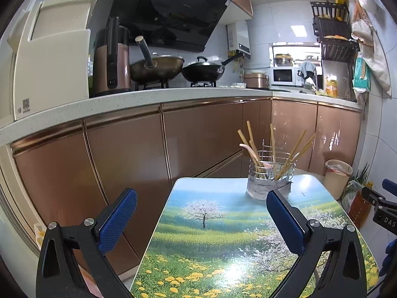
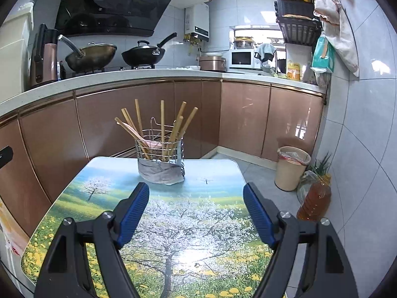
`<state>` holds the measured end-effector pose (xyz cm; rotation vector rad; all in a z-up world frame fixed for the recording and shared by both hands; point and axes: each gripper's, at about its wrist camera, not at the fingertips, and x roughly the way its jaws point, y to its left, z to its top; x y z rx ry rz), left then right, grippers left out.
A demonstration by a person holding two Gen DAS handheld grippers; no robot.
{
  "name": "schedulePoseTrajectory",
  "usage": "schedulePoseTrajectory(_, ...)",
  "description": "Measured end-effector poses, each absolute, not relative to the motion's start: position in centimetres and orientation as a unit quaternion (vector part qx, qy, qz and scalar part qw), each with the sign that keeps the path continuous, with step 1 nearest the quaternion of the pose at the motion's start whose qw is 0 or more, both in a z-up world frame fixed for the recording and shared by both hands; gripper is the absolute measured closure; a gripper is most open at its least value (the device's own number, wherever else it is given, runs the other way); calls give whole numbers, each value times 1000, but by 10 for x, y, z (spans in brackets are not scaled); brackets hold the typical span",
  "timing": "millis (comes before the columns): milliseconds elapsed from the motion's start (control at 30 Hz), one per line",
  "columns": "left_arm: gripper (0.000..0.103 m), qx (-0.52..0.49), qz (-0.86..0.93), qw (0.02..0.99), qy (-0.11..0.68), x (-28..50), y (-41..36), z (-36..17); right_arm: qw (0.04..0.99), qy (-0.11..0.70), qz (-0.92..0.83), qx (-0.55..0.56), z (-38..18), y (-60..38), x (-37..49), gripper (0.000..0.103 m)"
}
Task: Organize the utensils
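Observation:
A wire utensil holder (image 1: 271, 173) (image 2: 160, 154), its base wrapped in grey foil, stands at the far end of a small table (image 1: 223, 236) (image 2: 173, 223) printed with a blossom-tree meadow. Several wooden chopsticks (image 1: 273, 141) (image 2: 162, 121) and a pink spoon (image 1: 250, 149) (image 2: 153, 144) stick up out of it. My left gripper (image 1: 201, 193) hovers open over the table's near left part, nothing between its blue pads. My right gripper (image 2: 196, 188) is open too, short of the holder and empty. Its edge shows at the left wrist view's right side (image 1: 379, 203).
Copper cabinet fronts (image 1: 124, 164) and a white counter (image 2: 124, 77) run behind the table. A beige bin (image 2: 291, 167), an oil bottle (image 2: 315, 198) and a bag with greens (image 2: 320, 168) stand on the floor right of it. Woks (image 1: 158, 68) sit on the stove.

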<state>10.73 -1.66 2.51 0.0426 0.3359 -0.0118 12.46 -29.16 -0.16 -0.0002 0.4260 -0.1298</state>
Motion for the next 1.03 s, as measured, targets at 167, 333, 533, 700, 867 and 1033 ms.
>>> schedulePoseTrajectory(167,0,16,-6,984,178,116,-13,19,975,211,-75,3,-7,-299,129,26)
schedulePoseTrajectory(333,0,19,-6,983,183,121,-13,16,974,212,-82,6,-11,-306,132,25)
schedulePoseTrajectory(533,0,21,-8,983,184,124,-15,16,974,210,-87,9,-12,-311,133,25)
schedulePoseTrajectory(700,0,19,-10,983,183,123,-16,16,974,209,-89,6,-12,-312,131,25)
schedulePoseTrajectory(867,0,14,-11,983,183,122,-14,16,974,206,-91,3,-11,-312,129,25)
schedulePoseTrajectory(1033,0,10,-12,983,180,120,-13,18,975,200,-94,-1,-7,-311,125,25)
